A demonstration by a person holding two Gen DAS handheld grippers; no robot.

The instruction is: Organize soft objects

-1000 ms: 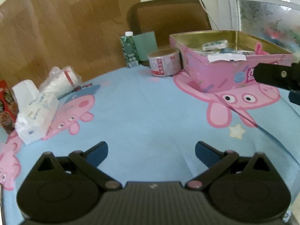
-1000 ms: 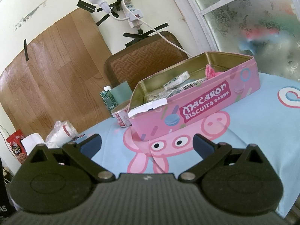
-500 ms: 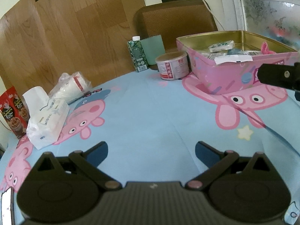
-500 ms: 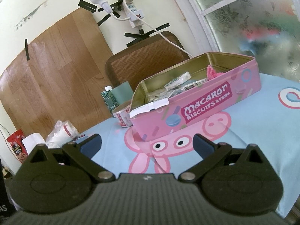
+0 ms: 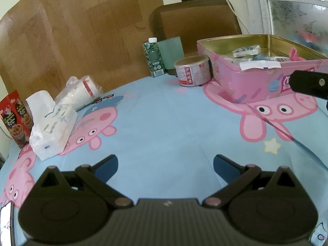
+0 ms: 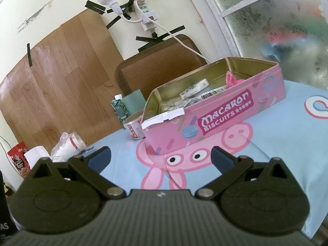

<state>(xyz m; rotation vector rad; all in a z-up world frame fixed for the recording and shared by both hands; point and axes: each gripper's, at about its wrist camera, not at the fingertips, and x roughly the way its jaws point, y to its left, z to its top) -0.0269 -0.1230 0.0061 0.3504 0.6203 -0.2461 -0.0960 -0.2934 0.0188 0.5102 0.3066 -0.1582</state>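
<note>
The pink biscuit tin [image 6: 215, 110] is standing open on the counter [image 5: 174, 123], its lid off, already holding small packets and a pink knitted piece [image 6: 232, 78] against its far wall. Over the last second the left tool [image 5: 165, 162] has been pulling back and tipping up from the cloth, so more of the counter left of the tin is coming into its view; the right tool [image 6: 161, 153] is hardly shifting at all. I take that to mean both are between placements and looking for the next soft thing rather than carrying one.

Left of the tin, well apart from it, a white tissue pack [image 5: 52, 131] is lying on the cloth, with a clear bag of paper cups [image 5: 80, 92] just behind it; the pack looks like the likeliest thing left to tidy. Both tools are spread wide with nothing between their fingers. The tin is sitting ahead of the right tool, near but not touching; the tissue pack is lying ahead and to the left of the left tool, also clear of it.
</note>
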